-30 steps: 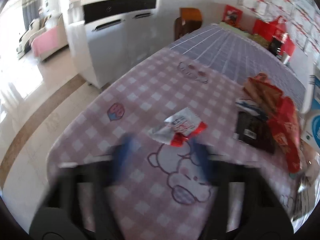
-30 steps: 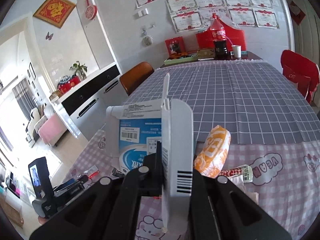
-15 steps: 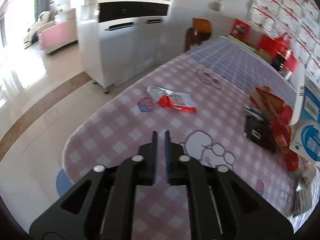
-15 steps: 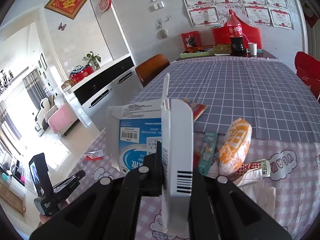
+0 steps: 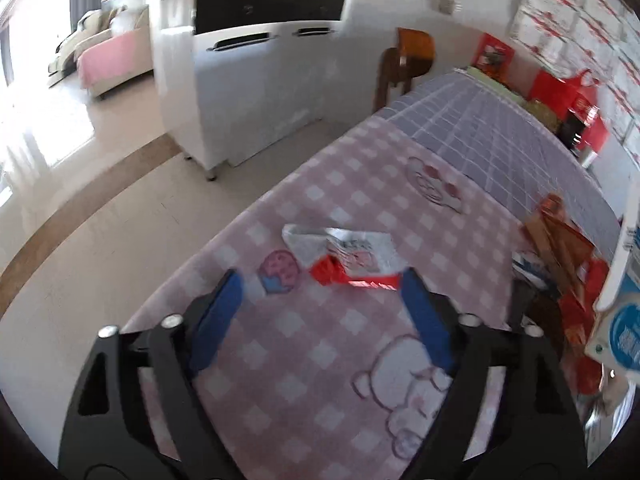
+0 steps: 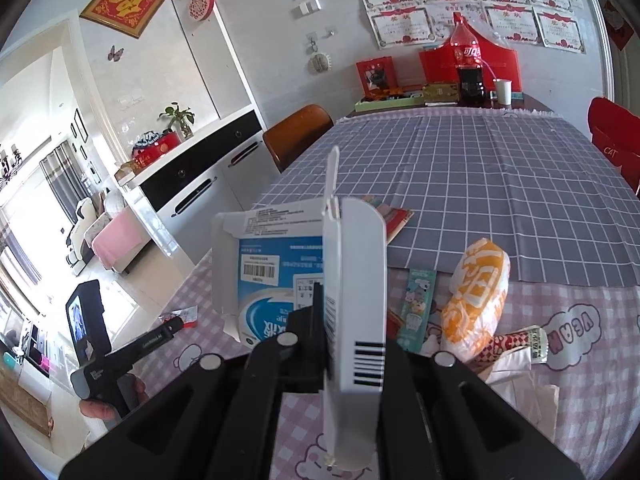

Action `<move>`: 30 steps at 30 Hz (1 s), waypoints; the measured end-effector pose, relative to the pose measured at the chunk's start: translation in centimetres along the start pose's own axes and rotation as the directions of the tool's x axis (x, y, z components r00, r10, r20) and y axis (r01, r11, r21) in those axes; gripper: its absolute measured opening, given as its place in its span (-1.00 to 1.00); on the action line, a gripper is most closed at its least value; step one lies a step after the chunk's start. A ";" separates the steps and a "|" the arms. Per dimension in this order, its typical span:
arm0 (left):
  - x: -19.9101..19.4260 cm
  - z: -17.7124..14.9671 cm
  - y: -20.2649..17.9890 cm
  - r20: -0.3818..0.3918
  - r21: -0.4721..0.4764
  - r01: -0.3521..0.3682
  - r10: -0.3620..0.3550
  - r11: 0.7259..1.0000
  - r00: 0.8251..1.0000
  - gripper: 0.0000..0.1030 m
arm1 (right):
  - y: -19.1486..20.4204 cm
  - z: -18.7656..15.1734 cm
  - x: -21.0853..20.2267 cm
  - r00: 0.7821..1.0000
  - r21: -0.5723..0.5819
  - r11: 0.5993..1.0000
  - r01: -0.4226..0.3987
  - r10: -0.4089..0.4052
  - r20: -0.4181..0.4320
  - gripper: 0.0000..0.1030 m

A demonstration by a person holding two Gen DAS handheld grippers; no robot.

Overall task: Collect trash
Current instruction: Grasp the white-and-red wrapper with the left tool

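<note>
Table point(image 5: 328, 360) with the pink check cloth fills the left wrist view; the purple grid cloth covers the far half. Trash pile point(image 6: 476, 304) sits near the right gripper: orange bag, small packets, tissue.

Box point(image 6: 276, 276), blue and white with its flap up, is the collecting bin by my read. Right gripper point(image 6: 344, 344) is clamped on the box's side wall, jaws fully closed on the thin card. Box stands upright, mouth up.

Left gripper point(image 5: 320, 308) has just been opening; jaws now stand moderately wide, nothing between the pads. It points down at the cloth near the table edge.

Wrapper point(image 5: 344, 256), red and white, crumpled, lies flat on the pink cloth just ahead of the tips, well apart from the pile. Its red end sits almost against the right fingertip point(image 5: 412, 284).

Step in hand: pick up the wrapper. Suggestions:
- Shift so the wrapper's crumpled middle sits between the pads, not the thin red tail.
- Come down till the tips graze the cloth, then close; foil is flat and will slide.
- Watch for pinching the cloth along with it.
- Keep the box steady and mouth up for the drop.
</note>
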State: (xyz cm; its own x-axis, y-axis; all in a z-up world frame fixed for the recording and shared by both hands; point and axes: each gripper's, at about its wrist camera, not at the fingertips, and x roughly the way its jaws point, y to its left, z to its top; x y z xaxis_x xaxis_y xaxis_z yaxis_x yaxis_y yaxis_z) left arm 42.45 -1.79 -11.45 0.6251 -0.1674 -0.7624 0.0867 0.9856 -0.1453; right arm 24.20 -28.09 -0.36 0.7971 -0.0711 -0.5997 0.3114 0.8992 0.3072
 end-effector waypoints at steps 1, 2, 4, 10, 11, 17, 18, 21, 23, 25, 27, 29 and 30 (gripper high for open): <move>0.2 0.2 -0.1 0.001 0.015 -0.047 0.047 0.999 0.999 -0.24 | 0.0 0.1 0.2 1.000 0.000 1.000 -0.001 0.001 -0.002 -0.94; 0.3 0.3 -0.3 0.005 0.040 -0.075 0.075 0.996 0.997 -0.48 | 0.1 0.1 0.4 1.000 0.001 1.000 -0.003 0.003 -0.006 -0.94; 0.3 0.4 0.1 -0.009 0.032 -0.043 0.044 0.999 0.999 -0.67 | 0.4 0.0 0.6 1.000 -0.004 1.000 -0.009 0.009 -0.011 -0.94; -1.3 -0.3 1.7 0.007 0.002 -0.069 0.069 0.998 0.998 -0.73 | 1.3 -0.2 0.3 1.000 -0.019 0.999 -0.029 0.028 -0.010 -0.94; -1.8 -0.6 2.4 0.007 -0.015 -0.078 0.078 0.997 0.997 -0.74 | 1.6 -0.3 0.2 0.999 -0.025 0.999 -0.032 0.032 -0.008 -0.94; -5.1 -2.5 5.5 0.034 -0.053 -0.137 0.139 0.989 0.990 -0.74 | 4.8 -1.1 -0.8 0.995 -0.081 0.992 -0.095 0.094 -0.013 -0.94; -5.8 -2.9 6.2 0.035 -0.061 -0.147 0.149 0.987 0.988 -0.74 | 5.5 -1.3 -0.9 0.994 -0.090 0.990 -0.108 0.107 -0.017 -0.94; -7.5 -3.9 8.2 0.043 -0.084 -0.166 0.170 0.983 0.984 -0.74 | 8.0 -2.2 -1.0 0.988 -0.123 0.981 -0.152 0.149 -0.034 -0.94; -8.5 -4.6 9.5 0.046 -0.100 -0.180 0.186 0.979 0.982 -0.74 | 9.6 -2.8 -1.0 0.982 -0.142 0.973 -0.185 0.179 -0.051 -0.94; -9.8 -5.4 11.3 0.046 -0.129 -0.196 0.203 0.972 0.978 -0.74 | 11.3 -3.5 -1.0 0.975 -0.157 0.963 -0.219 0.211 -0.068 -0.94; -11.1 -6.0 12.8 0.055 -0.143 -0.211 0.220 0.967 0.974 -0.74 | 13.3 -4.3 -0.9 0.966 -0.174 0.951 -0.255 0.242 -0.090 -0.94; -12.4 -6.6 14.4 0.061 -0.161 -0.237 0.249 0.958 0.967 -0.74 | 15.1 -5.1 -0.7 0.956 -0.187 0.939 -0.288 0.271 -0.112 -0.94; -13.0 -7.0 15.2 0.063 -0.167 -0.248 0.262 0.954 0.963 -0.74 | 16.0 -5.5 -0.6 0.951 -0.194 0.933 -0.304 0.284 -0.124 -0.94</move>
State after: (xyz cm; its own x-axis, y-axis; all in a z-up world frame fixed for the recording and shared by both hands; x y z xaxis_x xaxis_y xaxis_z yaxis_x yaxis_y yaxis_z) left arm 30.24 15.20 -8.12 0.6739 0.0984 -0.7323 -0.2024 0.9778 -0.0549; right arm 25.86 -11.31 0.85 0.7822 0.2409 -0.5746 -0.0520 0.9443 0.3251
